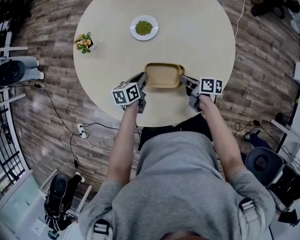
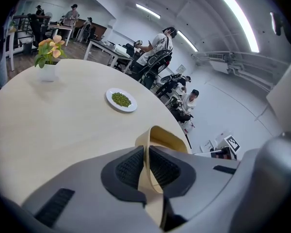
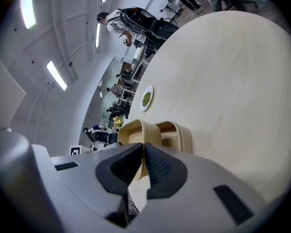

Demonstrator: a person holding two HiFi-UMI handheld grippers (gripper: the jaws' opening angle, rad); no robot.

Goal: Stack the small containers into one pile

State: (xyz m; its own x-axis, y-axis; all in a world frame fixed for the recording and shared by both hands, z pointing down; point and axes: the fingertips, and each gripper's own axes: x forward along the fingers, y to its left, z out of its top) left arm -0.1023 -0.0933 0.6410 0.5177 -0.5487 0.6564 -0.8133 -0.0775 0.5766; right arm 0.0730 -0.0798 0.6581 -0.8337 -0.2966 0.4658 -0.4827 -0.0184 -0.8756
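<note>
Near the round table's [image 1: 200, 29] front edge, the tan containers [image 1: 162, 75] are being held from both ends: the left gripper [image 2: 146, 152] is pinching one wall, the right gripper [image 3: 144, 152] the opposite rim. Nesting seems to be under way, probably calling next for squaring them up and seating them before release

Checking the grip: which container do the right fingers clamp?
The upper container, farther from the table; the lower container lies outside the fingers.
</note>
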